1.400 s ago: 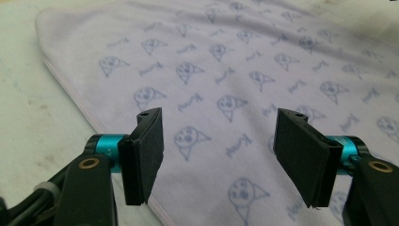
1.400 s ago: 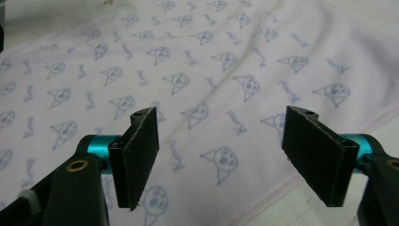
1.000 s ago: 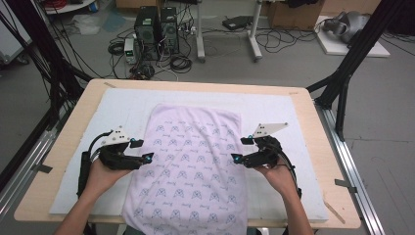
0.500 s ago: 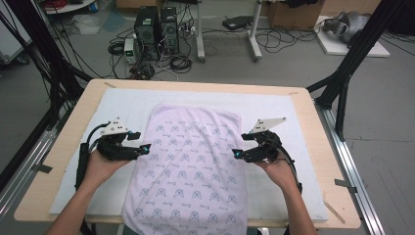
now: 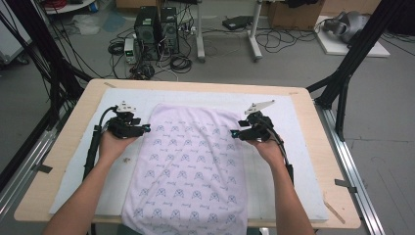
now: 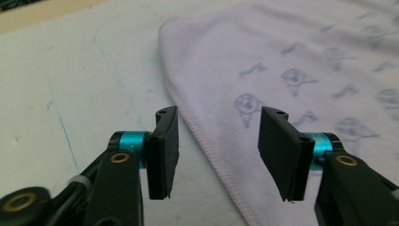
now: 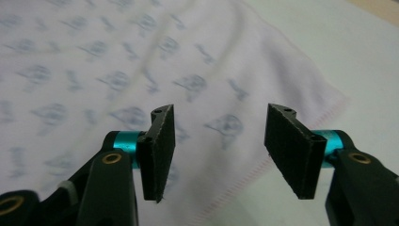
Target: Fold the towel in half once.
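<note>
Lying flat along the middle of the light wooden table (image 5: 68,147), on a pale sheet covering (image 5: 303,161), is a lilac terry towel printed with small blue-grey motifs (image 5: 188,166); its near end hangs just over the table's front edge.

The left hand-held gripper (image 5: 145,129) sits at the towel's left edge near the far corner, held in the person's left hand (image 5: 113,144). In the left gripper view its two black jaws are spread wide, with the stitched hem of the towel (image 6: 282,56) running between them; nothing is pinched, and the left hand-held gripper (image 6: 214,148) is above the cloth's border.

The right hand-held gripper (image 5: 235,133) is at the towel's right edge, opposite the other, in the right hand (image 5: 268,146). In the right gripper view the right hand-held gripper (image 7: 216,150) also has its jaws parted, empty, over the towel (image 7: 117,61) close to its hemmed corner, with the pale covering (image 7: 339,47) beyond.
</note>
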A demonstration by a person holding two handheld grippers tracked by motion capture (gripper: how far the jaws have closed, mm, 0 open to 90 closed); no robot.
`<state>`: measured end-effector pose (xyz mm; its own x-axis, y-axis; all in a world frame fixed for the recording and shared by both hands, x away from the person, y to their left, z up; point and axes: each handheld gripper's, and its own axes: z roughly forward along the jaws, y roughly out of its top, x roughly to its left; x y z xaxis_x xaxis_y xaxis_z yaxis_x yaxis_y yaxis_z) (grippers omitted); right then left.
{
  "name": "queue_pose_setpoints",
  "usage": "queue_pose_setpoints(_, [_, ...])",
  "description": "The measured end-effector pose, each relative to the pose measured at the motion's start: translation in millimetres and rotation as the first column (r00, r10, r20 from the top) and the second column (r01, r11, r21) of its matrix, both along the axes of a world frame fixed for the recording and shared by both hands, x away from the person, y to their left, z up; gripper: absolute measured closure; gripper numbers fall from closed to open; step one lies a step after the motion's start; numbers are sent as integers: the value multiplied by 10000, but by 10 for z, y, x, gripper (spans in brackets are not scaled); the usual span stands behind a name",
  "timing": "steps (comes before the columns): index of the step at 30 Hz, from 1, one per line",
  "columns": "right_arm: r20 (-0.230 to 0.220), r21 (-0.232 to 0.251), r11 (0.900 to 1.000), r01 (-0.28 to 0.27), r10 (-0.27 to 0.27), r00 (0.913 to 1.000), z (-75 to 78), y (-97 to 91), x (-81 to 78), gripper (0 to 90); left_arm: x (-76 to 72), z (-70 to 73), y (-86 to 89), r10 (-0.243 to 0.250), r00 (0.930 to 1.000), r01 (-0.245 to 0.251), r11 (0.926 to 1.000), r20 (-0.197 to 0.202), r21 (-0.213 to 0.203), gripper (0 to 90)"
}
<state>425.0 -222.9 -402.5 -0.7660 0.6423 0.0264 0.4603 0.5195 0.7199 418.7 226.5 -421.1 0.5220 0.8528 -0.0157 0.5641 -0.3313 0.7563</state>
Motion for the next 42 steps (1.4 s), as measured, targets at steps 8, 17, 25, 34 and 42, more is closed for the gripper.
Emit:
queue_pose_setpoints(8, [-527, -490, 9914, 1211, -1237, 9909, -271, -72, 187, 537, 149, -222, -48, 1013, 9944, -1020, 9944, -298, -263, 710])
queue_pose_setpoints(17, [-836, 173, 9932, 1155, -1137, 9900, -355, -54, 205, 855, 123, -160, -39, 665, 9978, -663, 9972, 18, -356, 879])
queue_pose_setpoints(25, [-62, 1159, 9899, 814, -812, 9967, 4, -174, 74, 862, -93, 128, 44, -132, 9962, 181, 9982, 859, -569, 879])
queue_pose_setpoints(34, [-1088, 1253, 9894, -733, 871, 9902, 34, -295, -512, 829, -842, 80, 152, -1920, 9801, 1945, 9795, 497, -523, 876])
queue_pose_setpoints(42, [-866, 1388, 9903, 44, 77, 9962, 43, -359, -494, 537, -670, 111, 160, -1584, 9867, 1618, 9797, 376, -1184, 557])
